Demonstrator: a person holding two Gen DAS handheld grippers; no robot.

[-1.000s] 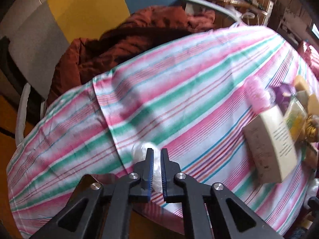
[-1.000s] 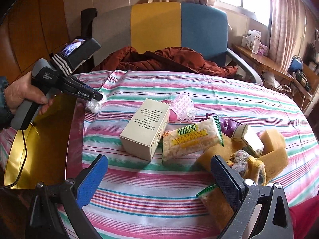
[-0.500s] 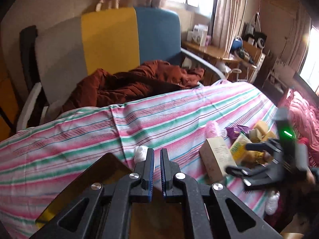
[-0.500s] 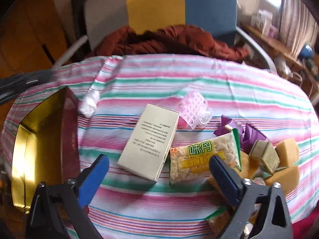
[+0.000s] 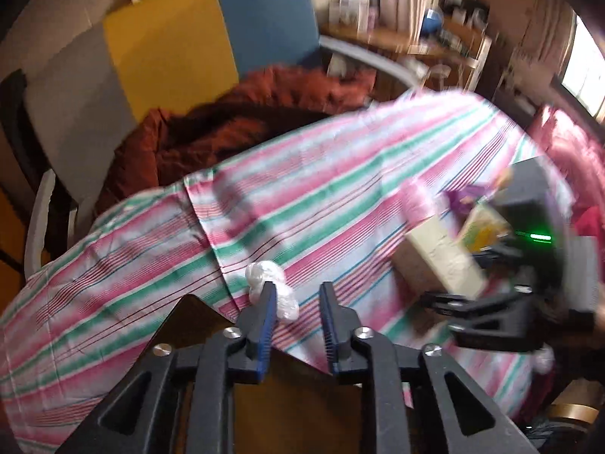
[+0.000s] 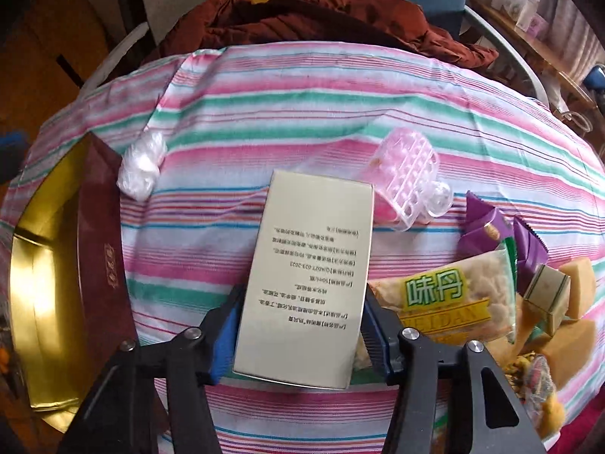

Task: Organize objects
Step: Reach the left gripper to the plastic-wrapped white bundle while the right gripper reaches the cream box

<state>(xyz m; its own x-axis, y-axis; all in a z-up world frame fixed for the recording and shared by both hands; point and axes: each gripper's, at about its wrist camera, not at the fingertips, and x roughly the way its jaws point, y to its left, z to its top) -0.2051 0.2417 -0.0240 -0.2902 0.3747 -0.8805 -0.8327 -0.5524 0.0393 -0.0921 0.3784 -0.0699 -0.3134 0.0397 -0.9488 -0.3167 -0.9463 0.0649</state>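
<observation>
On the striped counter (image 6: 302, 113), the right hand-held gripper (image 6: 298, 321) is closing around the cream box (image 6: 306, 276); grip squarely at mid-length before lifting. Left hand-held gripper (image 5: 297, 310) opening, empty.

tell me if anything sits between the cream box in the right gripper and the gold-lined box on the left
Nothing visible blocks it. The right gripper is closing around the cream box; only bare striped cloth lies before the gold-lined box.

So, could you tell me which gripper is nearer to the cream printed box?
The right gripper: its jaws are closing around the cream box. The left gripper, jaws opening, sits across the cloth by the crumpled white plastic.
</observation>
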